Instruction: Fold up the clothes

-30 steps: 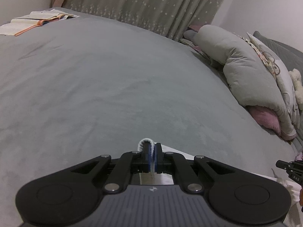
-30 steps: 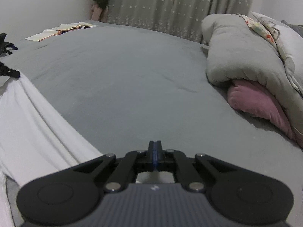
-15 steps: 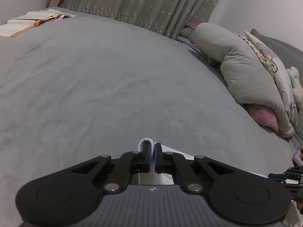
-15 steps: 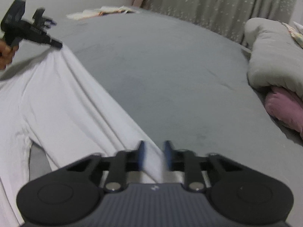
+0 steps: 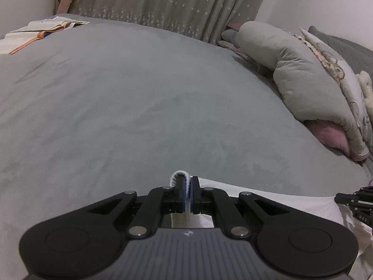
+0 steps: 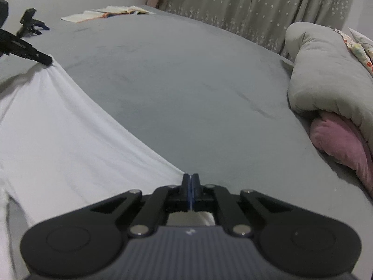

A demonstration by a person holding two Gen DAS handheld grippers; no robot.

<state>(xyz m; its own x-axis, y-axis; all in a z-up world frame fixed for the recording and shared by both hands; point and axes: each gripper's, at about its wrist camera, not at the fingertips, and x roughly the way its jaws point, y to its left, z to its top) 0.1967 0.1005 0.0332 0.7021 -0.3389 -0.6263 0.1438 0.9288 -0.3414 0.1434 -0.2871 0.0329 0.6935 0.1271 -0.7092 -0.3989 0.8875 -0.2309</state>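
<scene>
"DAS" lettering on right gripper [image 5: 356,204]

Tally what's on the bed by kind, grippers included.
White garment: 1
Grippers, left gripper and right gripper, each shut on the garment: 2
Open book: 1
Grey duvet: 1
Pink pillow: 1
Total: 6

Grey bed [image 5: 139,98] bearing a white garment [image 6: 58,128], open book [image 5: 35,31] at far-left corner, folded duvet [image 5: 303,74] along right edge.
</scene>
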